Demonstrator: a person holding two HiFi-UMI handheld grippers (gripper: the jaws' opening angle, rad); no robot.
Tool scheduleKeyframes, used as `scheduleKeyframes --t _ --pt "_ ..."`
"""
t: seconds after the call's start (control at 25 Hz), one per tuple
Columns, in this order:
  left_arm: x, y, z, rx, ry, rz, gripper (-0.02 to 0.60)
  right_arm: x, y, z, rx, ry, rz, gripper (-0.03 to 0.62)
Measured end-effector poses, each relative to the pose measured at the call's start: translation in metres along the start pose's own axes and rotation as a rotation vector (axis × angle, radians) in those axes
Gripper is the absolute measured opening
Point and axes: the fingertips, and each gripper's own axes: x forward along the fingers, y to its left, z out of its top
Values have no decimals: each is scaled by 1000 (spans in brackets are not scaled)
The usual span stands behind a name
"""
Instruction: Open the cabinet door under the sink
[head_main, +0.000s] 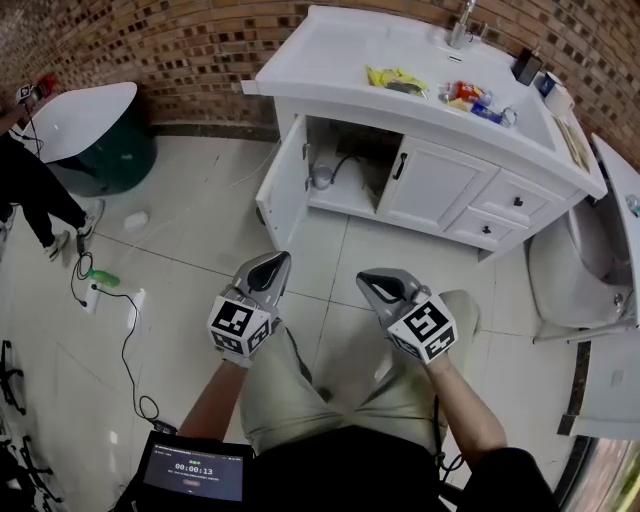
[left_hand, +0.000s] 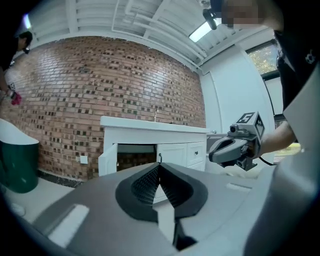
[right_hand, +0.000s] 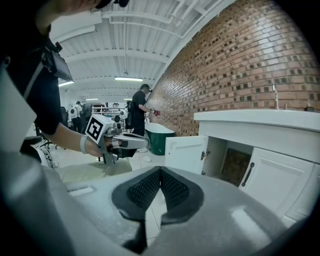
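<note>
Left tongs pressed together, empty | right tongs likewise | cabinet door open, well ahead

The left cabinet door under the sink countertop is seen swung open, and a pipe is exposed inside. The right door is shut. The left gripper and right gripper are held side by side above the tiled floor, well apart from both doors.
</note>
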Motion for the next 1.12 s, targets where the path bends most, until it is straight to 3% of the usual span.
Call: scheduleKeyframes --t 0.16,0.28,0.48,0.8,1.12 --pt "-20 -61 9 -3 -26 -35 11 -48 23 -8 63 -6 43 -9" --pt "-39 -100 12 2 -43 -40 11 -79 40 -12 47 -1 65 -9" --pt "-76 -143 8 -6 -53 13 11 -121 70 -16 1 -7 64 -9" --pt "-130 -214 -14 -49 -26 109 11 -169 136 -25 -117 -10 190 -9" --pt "-136 -269 -45 -68 17 152 11 -215 153 -51 -141 -68 251 -9"
